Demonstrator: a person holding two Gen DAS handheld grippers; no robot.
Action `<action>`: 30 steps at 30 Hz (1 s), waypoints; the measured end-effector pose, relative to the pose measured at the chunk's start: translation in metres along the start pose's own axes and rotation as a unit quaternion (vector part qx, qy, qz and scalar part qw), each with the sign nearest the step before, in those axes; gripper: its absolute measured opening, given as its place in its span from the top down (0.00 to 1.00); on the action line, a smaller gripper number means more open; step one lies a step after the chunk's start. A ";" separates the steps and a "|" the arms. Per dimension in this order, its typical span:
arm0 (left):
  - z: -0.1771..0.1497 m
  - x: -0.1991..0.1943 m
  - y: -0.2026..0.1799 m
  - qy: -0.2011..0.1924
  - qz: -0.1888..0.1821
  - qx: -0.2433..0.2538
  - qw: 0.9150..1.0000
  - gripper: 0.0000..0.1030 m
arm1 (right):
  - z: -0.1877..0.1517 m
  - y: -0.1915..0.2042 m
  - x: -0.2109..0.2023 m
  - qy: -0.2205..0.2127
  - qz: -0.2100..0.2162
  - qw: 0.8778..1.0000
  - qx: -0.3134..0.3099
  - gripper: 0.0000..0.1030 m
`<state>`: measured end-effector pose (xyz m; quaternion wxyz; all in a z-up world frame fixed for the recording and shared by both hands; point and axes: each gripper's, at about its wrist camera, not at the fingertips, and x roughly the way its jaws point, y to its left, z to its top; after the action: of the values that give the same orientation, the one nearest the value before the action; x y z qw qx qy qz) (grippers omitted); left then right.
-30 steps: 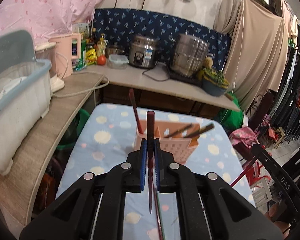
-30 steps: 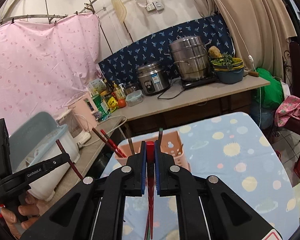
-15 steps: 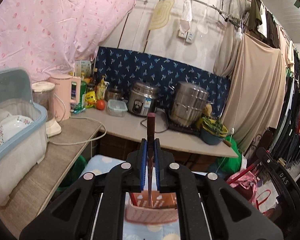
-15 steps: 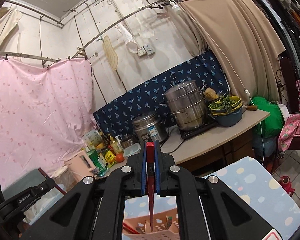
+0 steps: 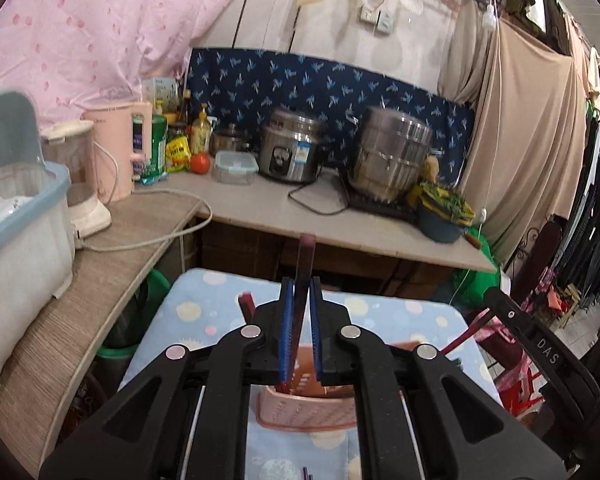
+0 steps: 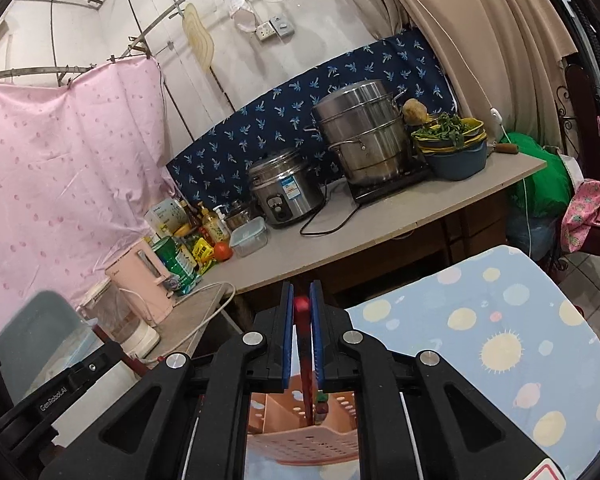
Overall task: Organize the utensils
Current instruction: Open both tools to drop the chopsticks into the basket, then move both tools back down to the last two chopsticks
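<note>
Chopsticks are held upright over a pink holder [image 5: 308, 412], one in each gripper. The holder sits on a table w/ a blue dotted cloth [image 5: 204, 312], near the cloth's far edge in both views.

Left gripper [image 5: 299, 332]: clenched on a dark red chopstick [image 5: 305, 264]; pads are pressed against it, top end sticks up above the jaws, lower end is seen inside the holder. A 2nd dark stick [image 5: 246, 304] leans out of the holder just left of the jaws.

Right gripper [image 6: 301, 336]: jaws have just been opening; a red chopstick [image 6: 302, 320] stands between the pads w/ a slim gap each side, so it looks released, tip down in a holder [image 6: 300, 440] compartment beside other sticks. Which compartment can't be told.

The left gripper's body [image 6: 60, 396] is seen at the lower left of the right view. Behind the table, a counter [image 5: 372, 224] carries a rice cooker [image 5: 288, 152] and a steel pot [image 5: 392, 156].
</note>
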<state>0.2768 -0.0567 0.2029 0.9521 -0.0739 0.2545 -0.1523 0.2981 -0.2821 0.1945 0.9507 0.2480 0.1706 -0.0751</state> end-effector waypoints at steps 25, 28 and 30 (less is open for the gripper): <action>-0.055 -0.047 0.004 0.048 -0.007 0.001 0.999 0.55 | -0.071 -0.012 -0.083 0.064 0.010 0.998 0.010 0.68; -0.076 -0.053 0.004 0.067 -0.009 0.008 0.998 0.55 | -0.095 -0.016 -0.090 0.093 0.009 0.996 0.014 0.68; -0.094 -0.057 0.006 0.082 -0.010 0.012 0.996 0.55 | -0.112 -0.017 -0.096 0.112 0.007 0.994 0.006 0.68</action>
<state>0.1834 -0.0386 0.1474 0.9273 -0.0522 0.3293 -0.1701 0.1728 -0.2356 0.1295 0.9247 0.2614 0.2736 -0.0414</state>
